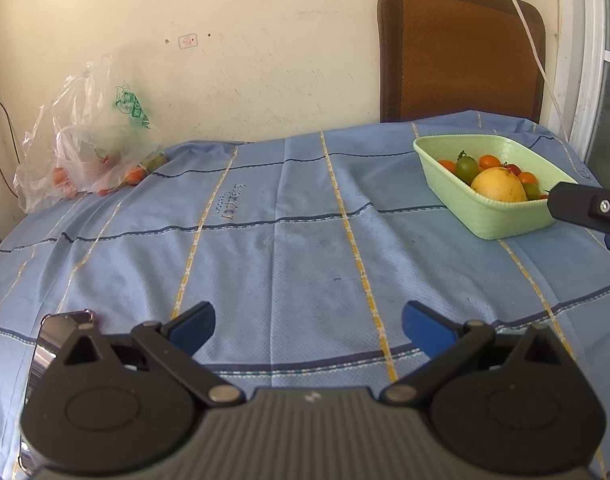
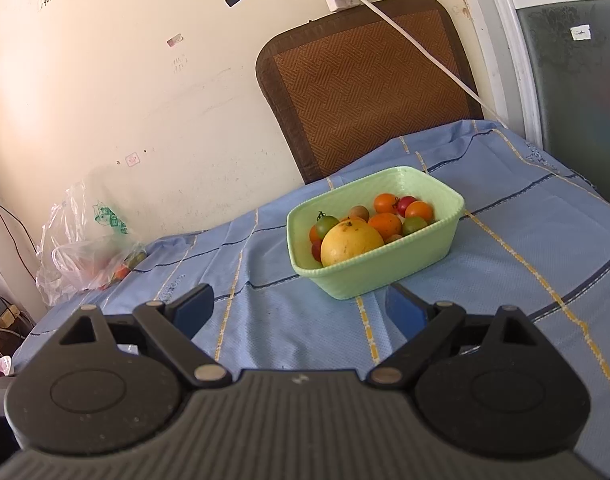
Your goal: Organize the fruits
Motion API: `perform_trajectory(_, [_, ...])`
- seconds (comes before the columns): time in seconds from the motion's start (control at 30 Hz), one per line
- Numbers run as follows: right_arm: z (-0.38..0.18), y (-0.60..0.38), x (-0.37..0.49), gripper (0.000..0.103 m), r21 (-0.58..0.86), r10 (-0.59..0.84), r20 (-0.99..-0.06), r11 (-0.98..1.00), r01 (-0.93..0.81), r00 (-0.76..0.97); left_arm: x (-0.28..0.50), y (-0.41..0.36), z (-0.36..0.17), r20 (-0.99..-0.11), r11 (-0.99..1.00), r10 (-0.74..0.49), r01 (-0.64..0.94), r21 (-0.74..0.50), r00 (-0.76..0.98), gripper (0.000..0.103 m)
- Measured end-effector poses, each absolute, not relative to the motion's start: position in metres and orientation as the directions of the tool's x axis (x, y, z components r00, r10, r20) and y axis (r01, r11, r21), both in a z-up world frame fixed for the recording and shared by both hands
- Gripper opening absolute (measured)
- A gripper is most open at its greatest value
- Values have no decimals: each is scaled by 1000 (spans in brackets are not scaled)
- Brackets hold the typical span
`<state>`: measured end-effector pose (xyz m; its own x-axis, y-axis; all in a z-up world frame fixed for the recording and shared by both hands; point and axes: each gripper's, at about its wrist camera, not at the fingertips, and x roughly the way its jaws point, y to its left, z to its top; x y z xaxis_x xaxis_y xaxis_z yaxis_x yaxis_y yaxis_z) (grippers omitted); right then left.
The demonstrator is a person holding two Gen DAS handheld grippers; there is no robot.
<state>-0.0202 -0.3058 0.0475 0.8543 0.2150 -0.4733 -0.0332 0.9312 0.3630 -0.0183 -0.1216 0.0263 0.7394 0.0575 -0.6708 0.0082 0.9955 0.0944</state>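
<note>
At the far left of the bench [image 1: 289, 248], against the wall, a clear plastic bag [image 1: 85, 152] lies slumped with several small orange tomatoes inside; their number cannot be told through the plastic. The left claw [image 1: 308, 326] hangs over bare blue checked cloth, jaws wide, holding nothing. Only the left view shows a shiny metal thing [image 1: 55, 332] under that claw's left side. To the right sits one pale green tub [image 2: 385, 268], its long axis running from near left to far right in the right view. It holds one big yellow fruit [image 2: 351, 242] and about ten small tomatoes, orange, green and red. The right claw [image 2: 301, 306] is just short of the tub, jaws wide and empty. One brown mat [image 2: 369, 88] leans on the wall behind.
</note>
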Motion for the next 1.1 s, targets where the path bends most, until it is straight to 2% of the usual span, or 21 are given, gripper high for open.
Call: perform_trajectory(1.1, [46,-304,-19,94,368,216,-469,929,-33,856,-16,-122,24,-681,997,30,22,68,732,103])
